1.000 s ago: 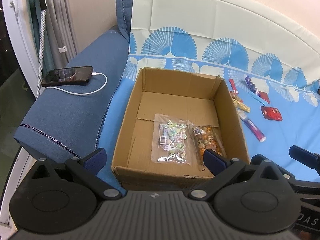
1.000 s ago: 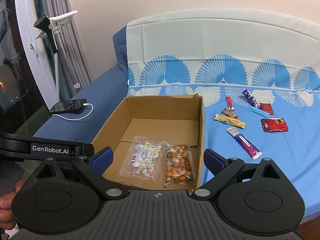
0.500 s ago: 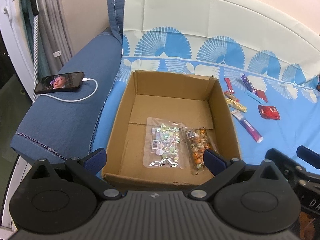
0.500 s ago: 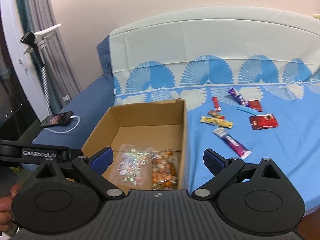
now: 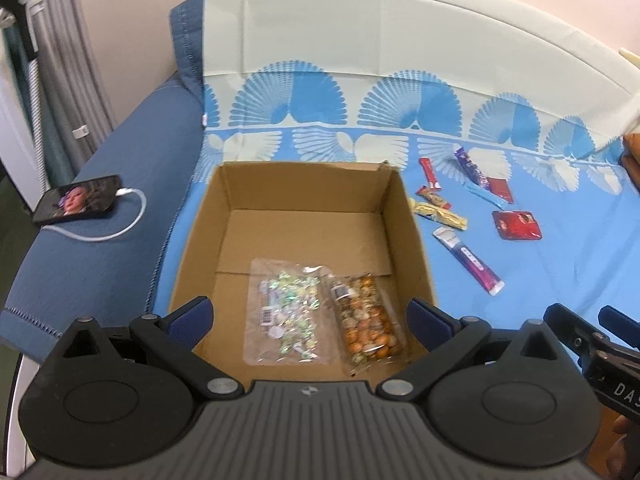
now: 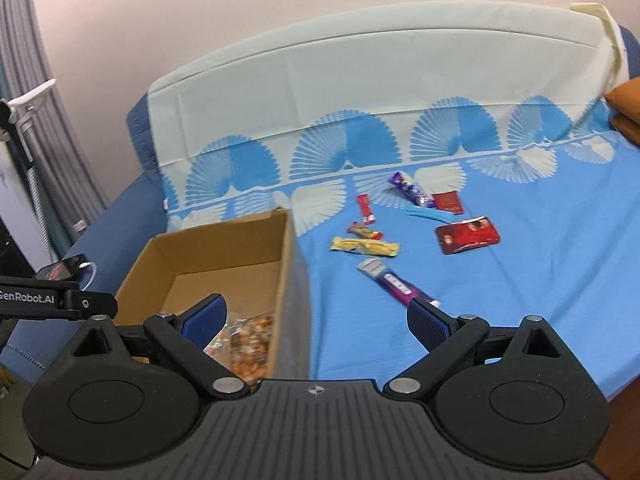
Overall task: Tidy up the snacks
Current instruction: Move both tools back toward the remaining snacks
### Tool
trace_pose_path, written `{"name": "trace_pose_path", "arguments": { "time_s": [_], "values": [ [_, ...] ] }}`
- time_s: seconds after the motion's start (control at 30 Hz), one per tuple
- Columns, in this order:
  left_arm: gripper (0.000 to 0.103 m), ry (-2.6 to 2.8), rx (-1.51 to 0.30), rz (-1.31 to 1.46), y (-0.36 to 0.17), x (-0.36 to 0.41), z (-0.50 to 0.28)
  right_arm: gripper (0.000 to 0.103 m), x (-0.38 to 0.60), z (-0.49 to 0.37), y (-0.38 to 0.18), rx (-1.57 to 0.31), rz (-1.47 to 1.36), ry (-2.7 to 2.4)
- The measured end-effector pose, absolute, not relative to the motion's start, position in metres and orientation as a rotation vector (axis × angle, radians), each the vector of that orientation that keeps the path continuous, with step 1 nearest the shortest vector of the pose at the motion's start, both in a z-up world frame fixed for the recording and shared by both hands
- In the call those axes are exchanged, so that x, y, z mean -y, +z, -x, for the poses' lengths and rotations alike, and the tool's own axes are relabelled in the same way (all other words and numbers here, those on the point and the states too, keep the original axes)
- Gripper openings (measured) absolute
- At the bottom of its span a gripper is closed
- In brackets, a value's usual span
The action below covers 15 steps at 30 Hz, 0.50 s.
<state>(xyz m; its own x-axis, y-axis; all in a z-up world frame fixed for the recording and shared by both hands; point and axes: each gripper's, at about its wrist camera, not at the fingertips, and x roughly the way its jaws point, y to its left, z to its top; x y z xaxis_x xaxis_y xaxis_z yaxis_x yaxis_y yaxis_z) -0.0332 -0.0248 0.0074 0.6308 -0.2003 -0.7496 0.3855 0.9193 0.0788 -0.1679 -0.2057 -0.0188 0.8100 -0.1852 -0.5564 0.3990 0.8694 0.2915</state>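
An open cardboard box [image 5: 416,232] stands on the blue sofa cover and holds a clear bag of wrapped candies [image 5: 286,312] and a bag of orange nuts [image 5: 366,320]. My left gripper [image 5: 310,316] is open and empty above the box's near edge. Several loose snacks lie right of the box: a purple-and-white bar [image 6: 394,286], a yellow bar [image 6: 364,246], a red packet [image 6: 468,235], a small red stick [image 6: 365,208] and a purple bar [image 6: 410,189]. My right gripper [image 6: 316,316] is open and empty, above the box's right wall [image 6: 286,276], short of the snacks.
A phone [image 5: 78,200] on a white charging cable lies on the blue sofa arm at the left. An orange cushion [image 6: 626,112] sits at the far right. Grey curtains and a white stand are at the far left.
My right gripper has swung to the right, from over the box toward the loose snacks. My left gripper has drifted slightly left and back over the box. Both stay open.
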Motion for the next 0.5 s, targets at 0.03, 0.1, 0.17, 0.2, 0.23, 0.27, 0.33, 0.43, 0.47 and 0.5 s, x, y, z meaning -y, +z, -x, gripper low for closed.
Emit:
{"name": "trace_pose_path", "arguments": {
  "time_s": [0.03, 0.1, 0.17, 0.2, 0.23, 0.27, 0.33, 0.43, 0.47, 0.5],
  "values": [
    [0.103, -0.347, -0.824, -0.245, 0.008, 0.031, 0.032, 0.097, 0.211, 0.168, -0.020, -0.545, -0.418, -0.332],
    [0.103, -0.367, -0.825, -0.250, 0.008, 0.044, 0.028, 0.097, 0.221, 0.168, -0.023, -0.547, -0.427, -0.347],
    [0.103, -0.387, -0.829, -0.258, 0.008, 0.059, 0.023, 0.097, 0.231, 0.168, -0.025, -0.545, -0.436, -0.367],
    [0.103, -0.395, -0.832, -0.261, 0.008, 0.066, 0.022, 0.097, 0.237, 0.169, -0.026, -0.542, -0.440, -0.377],
    [0.103, -0.404, -0.835, -0.266, 0.008, 0.074, 0.019, 0.097, 0.244, 0.170, -0.028, -0.540, -0.446, -0.391],
    [0.103, -0.412, -0.839, -0.269, 0.007, 0.081, 0.017, 0.097, 0.249, 0.170, -0.029, -0.539, -0.452, -0.403],
    [0.103, -0.424, -0.845, -0.273, 0.006, 0.095, 0.012, 0.097, 0.262, 0.172, -0.033, -0.541, -0.465, -0.428],
    [0.103, -0.443, -0.871, -0.269, 0.002, 0.116, 0.002, 0.097, 0.282, 0.173, -0.040, -0.546, -0.479, -0.463],
    [0.103, -0.447, -0.879, -0.269, 0.000, 0.122, -0.002, 0.098, 0.288, 0.173, -0.042, -0.548, -0.484, -0.475],
    [0.103, -0.452, -0.886, -0.273, -0.002, 0.130, -0.005, 0.098, 0.295, 0.173, -0.046, -0.551, -0.490, -0.487]
  ]
}}
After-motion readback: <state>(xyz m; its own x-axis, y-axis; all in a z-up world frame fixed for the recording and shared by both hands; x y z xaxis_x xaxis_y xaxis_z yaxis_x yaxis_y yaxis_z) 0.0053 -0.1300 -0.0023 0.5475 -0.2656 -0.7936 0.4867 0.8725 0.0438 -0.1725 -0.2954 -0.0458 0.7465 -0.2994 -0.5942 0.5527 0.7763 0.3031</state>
